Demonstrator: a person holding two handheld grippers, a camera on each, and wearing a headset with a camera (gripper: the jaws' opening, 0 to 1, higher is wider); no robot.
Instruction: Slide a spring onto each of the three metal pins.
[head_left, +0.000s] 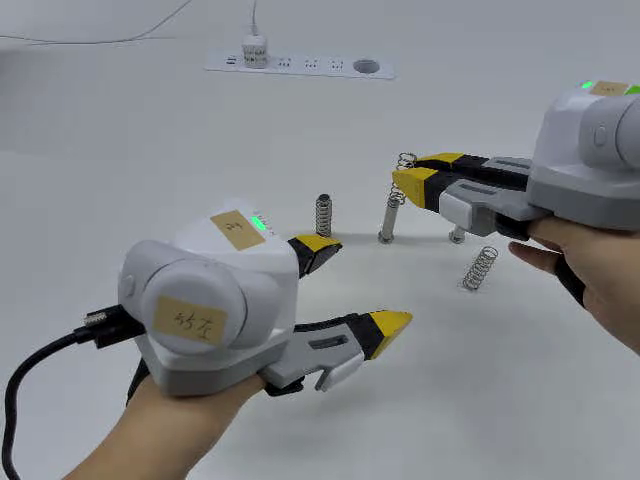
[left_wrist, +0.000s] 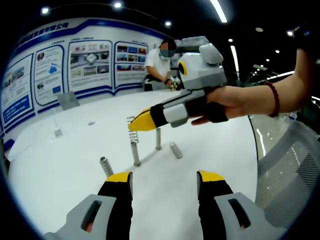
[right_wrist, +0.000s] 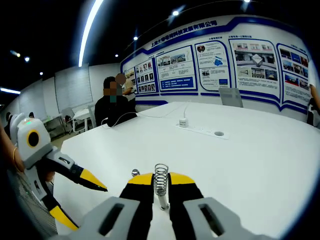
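Left gripper fingers spread empty, right gripper fingers clenched on spring, upright over middle pin

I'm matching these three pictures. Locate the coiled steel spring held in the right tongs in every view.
Head view: coiled steel spring, right of centre, in the right gripper's yellow tongs.
Left gripper view: centre-left, atop the upright metal pin.
Right gripper view: bottom centre, between the tongs.
Shared landmark: that pin beneath the spring.
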